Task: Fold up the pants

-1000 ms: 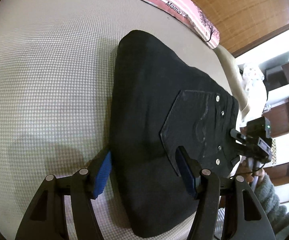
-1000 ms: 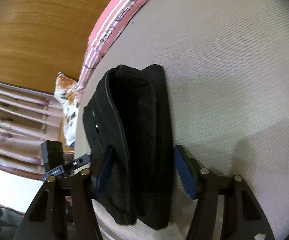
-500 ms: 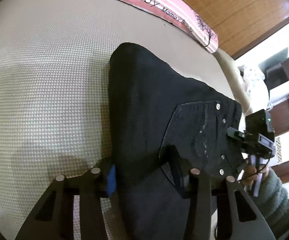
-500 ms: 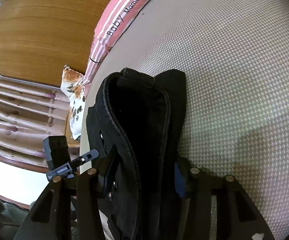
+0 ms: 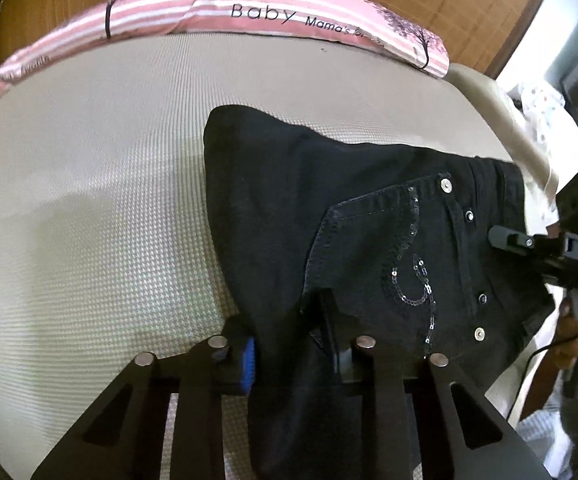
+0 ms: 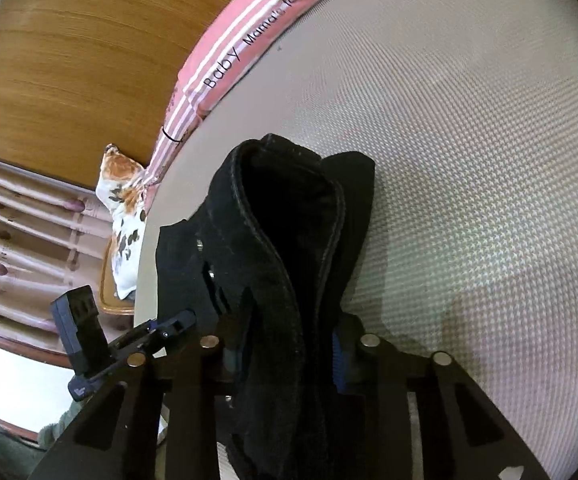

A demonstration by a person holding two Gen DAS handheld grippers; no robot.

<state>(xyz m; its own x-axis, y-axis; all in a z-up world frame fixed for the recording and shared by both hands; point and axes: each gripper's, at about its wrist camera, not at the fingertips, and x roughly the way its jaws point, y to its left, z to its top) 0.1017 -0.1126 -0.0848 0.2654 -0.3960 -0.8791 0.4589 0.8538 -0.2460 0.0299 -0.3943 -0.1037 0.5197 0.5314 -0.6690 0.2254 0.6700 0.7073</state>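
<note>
Nearly hidden in black pants (image 5: 329, 208), both grippers' fingers (image 5: 249, 364), just closing, clamped onto bunched cloth.

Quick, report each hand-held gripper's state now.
Left hand-held gripper: jaws just closed, shut on the black pants.
Right hand-held gripper: jaws just closed, shut on the black pants.

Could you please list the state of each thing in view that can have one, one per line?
Pants: folded, near edge bunched up in both grippers, the rest lying on the bed.
Left gripper: jaws just closed, shut on pants.
Right gripper: jaws just closed, shut on pants.
Back pocket: facing up, flat.
Bed: covered with a beige textured sheet.
</note>
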